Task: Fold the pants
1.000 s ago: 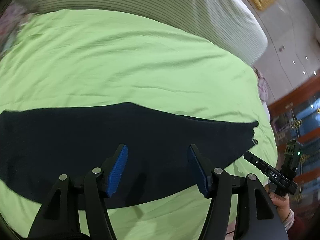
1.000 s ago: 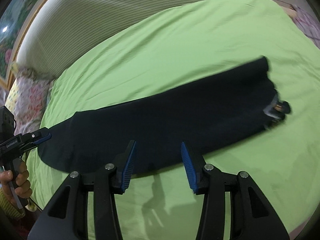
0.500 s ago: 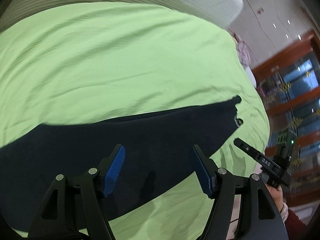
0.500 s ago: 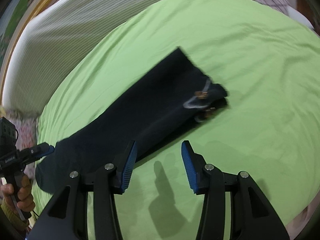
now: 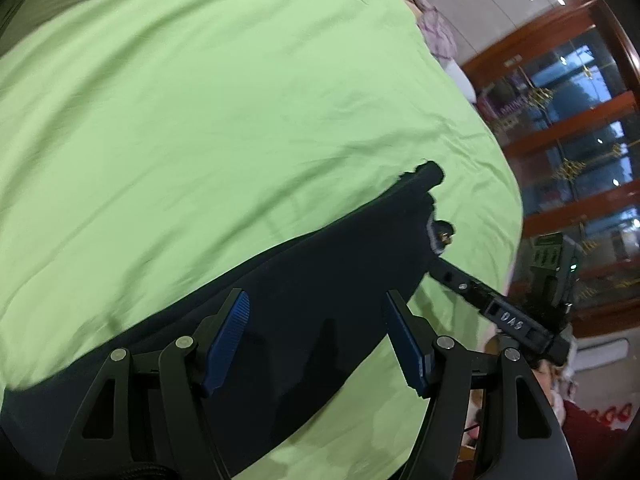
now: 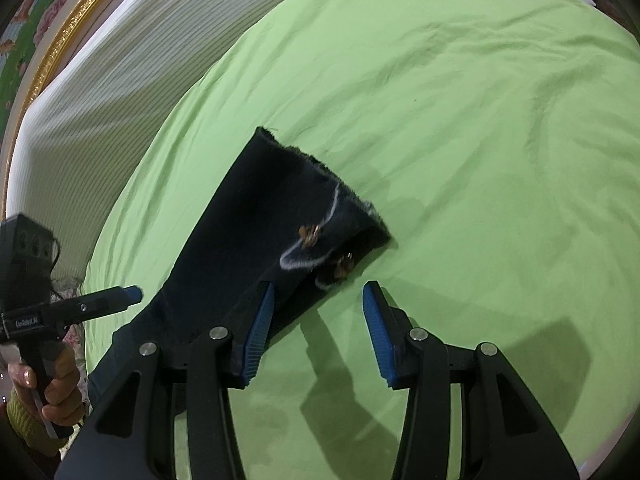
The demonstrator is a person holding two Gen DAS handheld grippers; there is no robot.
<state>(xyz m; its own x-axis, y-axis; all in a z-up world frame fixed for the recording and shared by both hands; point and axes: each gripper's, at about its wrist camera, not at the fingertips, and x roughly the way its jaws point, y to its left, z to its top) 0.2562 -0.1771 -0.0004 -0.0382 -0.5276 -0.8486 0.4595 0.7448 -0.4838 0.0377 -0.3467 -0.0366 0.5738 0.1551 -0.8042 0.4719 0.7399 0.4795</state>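
Note:
Dark navy pants [image 5: 304,280] lie flat and lengthwise on a lime-green bed sheet [image 5: 200,120]. Their waist end [image 6: 320,216] shows a white drawstring with gold tips [image 6: 310,236]. My left gripper [image 5: 316,332] hovers open over the middle of the pants with nothing between its blue pads. My right gripper [image 6: 318,320] is open just before the waist end; its left pad [image 6: 258,332] is over the cloth edge and its right pad is over bare sheet. In each view the other gripper shows from the side, the right gripper [image 5: 460,284] and the left gripper [image 6: 100,304], each held by a hand.
A striped headboard cushion [image 6: 100,100] runs behind the bed under a gold picture frame [image 6: 52,40]. A floral pillow [image 5: 436,28] lies at the far corner. A wood and glass cabinet [image 5: 580,140] stands past the bed's right edge.
Both grippers have swung toward the waist end of the pants. The drawstring now sits close in front of the right gripper. The left jaws have spread slightly.

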